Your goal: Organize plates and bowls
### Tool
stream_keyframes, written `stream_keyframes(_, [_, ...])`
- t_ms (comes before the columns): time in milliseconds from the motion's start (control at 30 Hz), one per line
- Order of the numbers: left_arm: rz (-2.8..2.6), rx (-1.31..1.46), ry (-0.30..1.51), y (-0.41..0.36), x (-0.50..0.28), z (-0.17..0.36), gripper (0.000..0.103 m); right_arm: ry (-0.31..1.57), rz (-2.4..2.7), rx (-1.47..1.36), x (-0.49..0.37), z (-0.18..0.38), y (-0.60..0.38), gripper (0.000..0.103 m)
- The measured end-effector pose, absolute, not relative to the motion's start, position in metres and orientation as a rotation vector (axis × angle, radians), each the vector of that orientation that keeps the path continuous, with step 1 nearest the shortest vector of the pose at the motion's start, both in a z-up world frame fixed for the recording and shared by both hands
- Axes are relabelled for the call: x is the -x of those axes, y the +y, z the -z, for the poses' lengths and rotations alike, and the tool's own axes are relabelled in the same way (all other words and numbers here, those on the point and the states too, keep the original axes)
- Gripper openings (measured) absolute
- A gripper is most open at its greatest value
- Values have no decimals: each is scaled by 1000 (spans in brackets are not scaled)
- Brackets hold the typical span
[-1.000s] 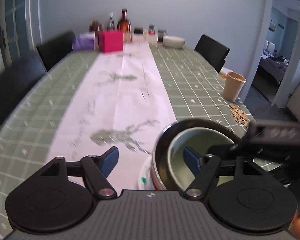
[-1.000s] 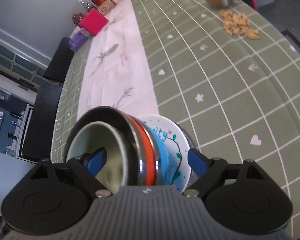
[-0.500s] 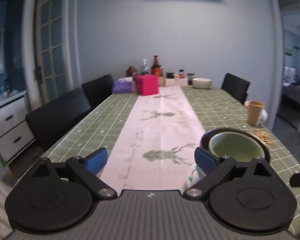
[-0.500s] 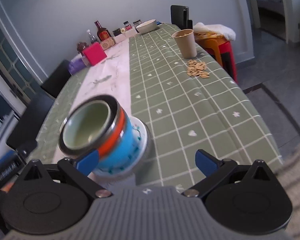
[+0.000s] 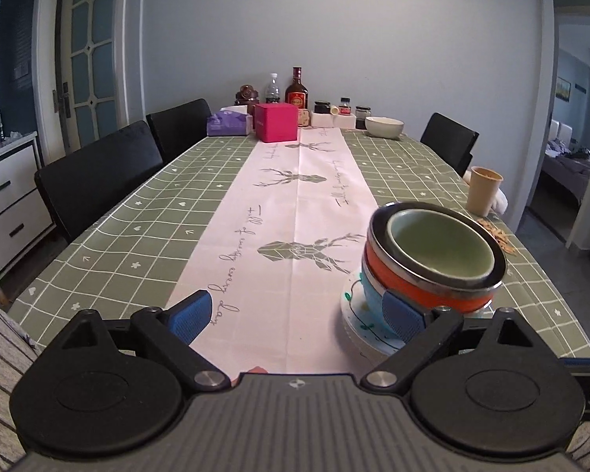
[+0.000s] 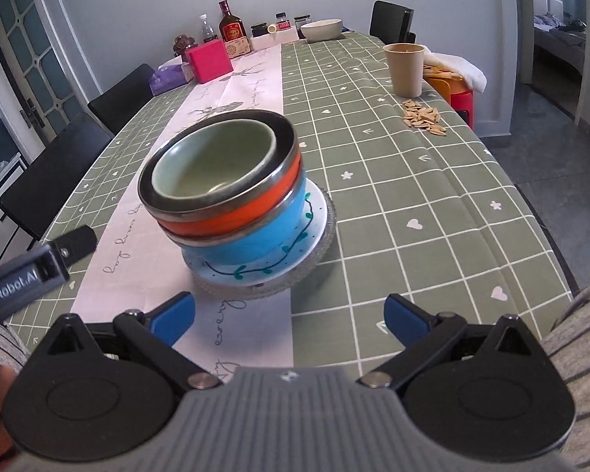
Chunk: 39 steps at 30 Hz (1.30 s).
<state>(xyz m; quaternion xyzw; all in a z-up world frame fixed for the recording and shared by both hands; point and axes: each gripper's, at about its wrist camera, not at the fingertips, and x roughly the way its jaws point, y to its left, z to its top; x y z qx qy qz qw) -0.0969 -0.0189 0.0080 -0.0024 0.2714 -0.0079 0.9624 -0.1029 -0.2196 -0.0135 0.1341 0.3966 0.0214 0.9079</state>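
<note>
- Green-checked tablecloth point(image 6: 413, 181) carries the stack: green bowl point(image 6: 212, 165) nested in orange bowl point(image 6: 251, 204), over blue bowl point(image 6: 255, 240), on a white plate point(image 6: 314, 228), tilted, near the table's front edge
- Left gripper point(image 5: 295, 316) and right gripper point(image 6: 289, 314) hover just before it, jaws spread, holding nothing

Stacked just ahead of the right tool point(image 6: 289, 316): pale green bowl point(image 6: 212, 165) nested in orange steel-rimmed bowl point(image 6: 232, 216), over blue bowl point(image 6: 255, 244). Resting on white vine-painted plate point(image 6: 314, 232) atop clear glass plate point(image 6: 326, 244), leaning slightly. Beyond the left tool's point(image 5: 295, 316) right fingertip point(image 5: 403, 314).
</note>
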Motion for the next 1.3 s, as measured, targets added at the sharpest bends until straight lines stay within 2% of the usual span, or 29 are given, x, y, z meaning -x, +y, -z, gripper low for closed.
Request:
stream_keyframes(467, [29, 9, 577, -21, 97, -4, 103, 726, -4, -193, 104, 16, -210, 100])
stream_keyframes(1300, [97, 14, 664, -20, 89, 7, 103, 775, -34, -240, 98, 37, -211, 100])
